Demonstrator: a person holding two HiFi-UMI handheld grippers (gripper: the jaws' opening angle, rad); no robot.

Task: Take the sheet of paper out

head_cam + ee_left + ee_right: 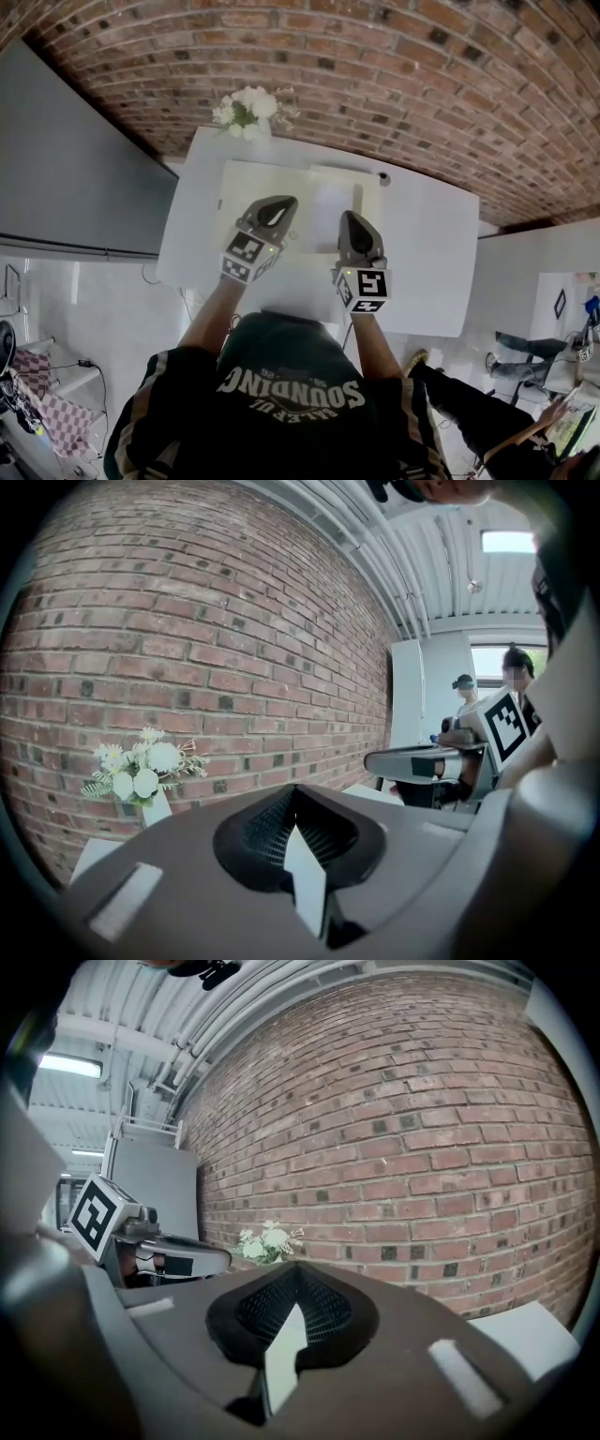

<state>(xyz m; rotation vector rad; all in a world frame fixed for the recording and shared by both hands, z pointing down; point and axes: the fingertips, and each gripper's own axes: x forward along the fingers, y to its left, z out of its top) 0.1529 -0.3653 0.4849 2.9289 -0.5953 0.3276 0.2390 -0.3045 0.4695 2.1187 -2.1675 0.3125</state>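
Sheet of paper point(333, 199) flat at frame centre on white table point(422, 234), seemingly tucked in cream folder point(248, 183); not out yet. Left gripper point(284, 202) and right gripper point(349, 217) pinched closed, seemingly empty, at its lower edge. Whole extraction left.

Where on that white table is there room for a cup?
Widest bare patch: the white table's right side, between the pale paper sheets and the edge. A narrow strip lies left of them. The middle is crowded by the left gripper and right gripper; white flowers hold the far edge.
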